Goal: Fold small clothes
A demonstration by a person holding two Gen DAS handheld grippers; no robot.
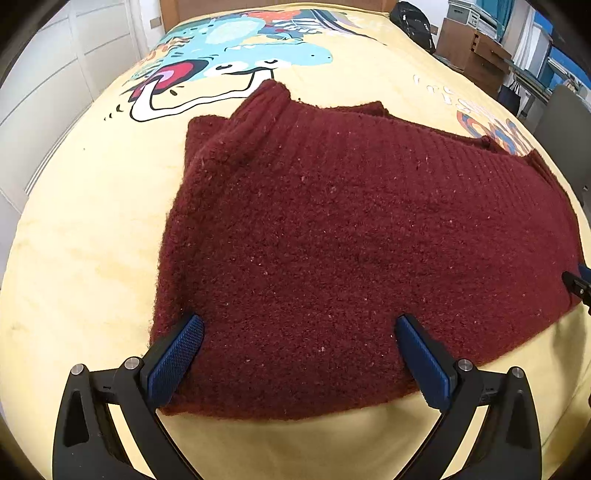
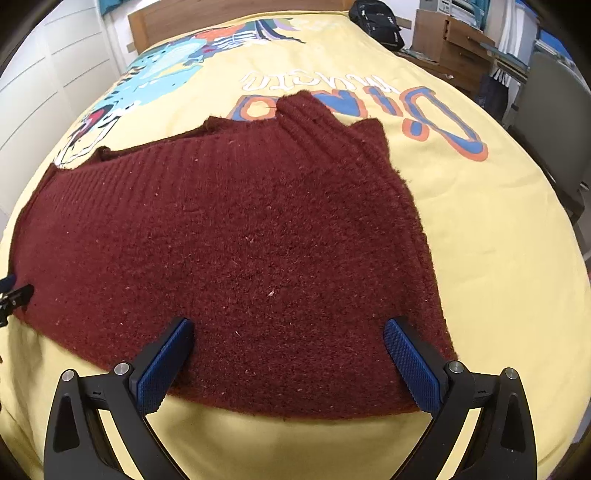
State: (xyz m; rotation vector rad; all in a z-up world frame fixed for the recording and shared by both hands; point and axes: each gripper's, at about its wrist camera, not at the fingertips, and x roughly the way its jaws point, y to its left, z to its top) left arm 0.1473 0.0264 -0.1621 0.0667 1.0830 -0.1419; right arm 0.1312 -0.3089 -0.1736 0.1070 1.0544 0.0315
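Sweater, one, dark maroon fuzzy knit (image 1: 314, 240), lies spread on the yellow cartoon-print bed cover (image 1: 92, 221), already doubled over on itself: ribbed sleeve or collar pieces poke out at its far edge, so it looks partly folded, not finished. Near hem faces both cameras, probably laid that way so both tools can reach it.

Left gripper (image 1: 297, 354) sits at the sweater's near-left corner, jaws spread wide, blue pads (image 1: 177, 354) over or resting on the knit, nothing pinched between them. Right gripper (image 2: 288, 354) mirrors it at the sweater's near-right corner, also spread wide and holding nothing. Cannot tell whether the pads press the fabric or just hover above it. Judgement: they straddle the hem corners to pinch both and carry that edge toward the sweater's far side for the next fold.

Count: one sweater, two grippers, four blue pads, one bed. Beyond the sweater's far-right side: one black backpack (image 1: 410, 22), wooden furniture (image 1: 472, 51), stacked boxes. Beyond its far-left side: white cupboard doors (image 1: 55, 74). Wooden headboard (image 2: 221, 14) past the far end.
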